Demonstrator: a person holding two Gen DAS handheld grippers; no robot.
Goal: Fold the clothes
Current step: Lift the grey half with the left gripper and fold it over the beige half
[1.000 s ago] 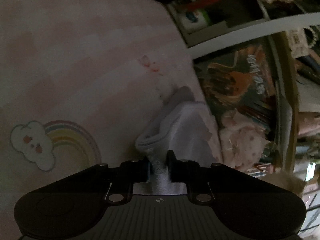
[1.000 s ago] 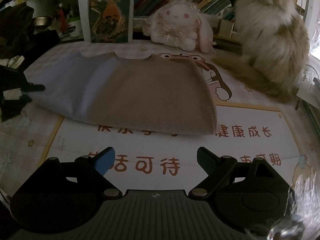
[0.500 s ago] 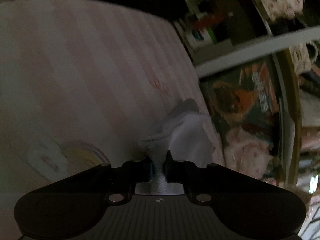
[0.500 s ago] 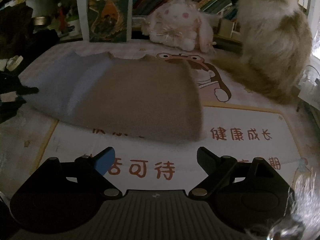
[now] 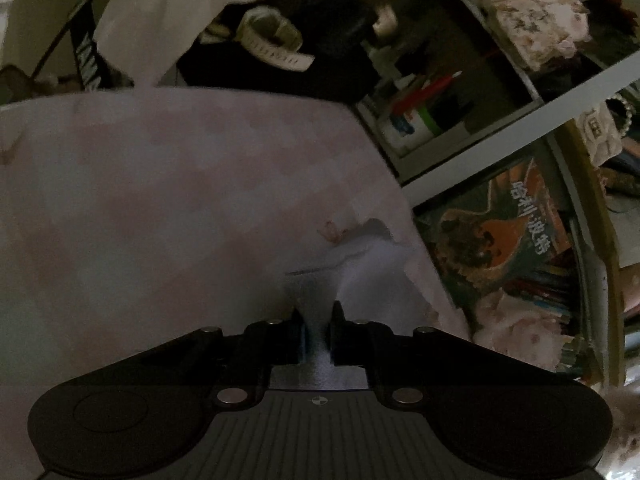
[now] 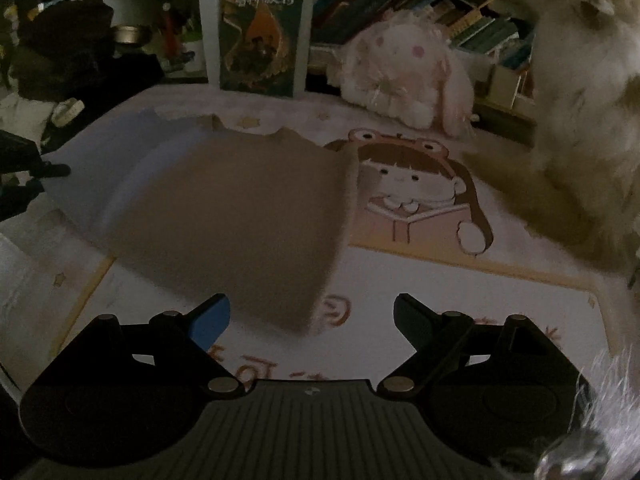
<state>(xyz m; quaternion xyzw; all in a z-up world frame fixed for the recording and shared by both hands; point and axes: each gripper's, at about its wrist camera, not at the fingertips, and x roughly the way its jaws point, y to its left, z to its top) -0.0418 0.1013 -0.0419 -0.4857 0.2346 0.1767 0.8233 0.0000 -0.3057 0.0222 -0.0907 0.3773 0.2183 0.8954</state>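
Left gripper (image 5: 316,312) clamped tighter on pale-blue edge of sweater (image 6: 240,216), now lifted off mat (image 6: 440,280). Right gripper (image 6: 312,316) wide, empty, nearer beige hem. Fold likely starting.

The right gripper (image 6: 311,316) hangs with fingers (image 6: 210,316) spread wide over a tan and pale-blue garment (image 6: 224,220) lying flat on a cartoon-printed mat (image 6: 420,200). A plush rabbit (image 6: 400,76), a book (image 6: 264,36) and a fluffy cat (image 6: 588,100) sit behind.
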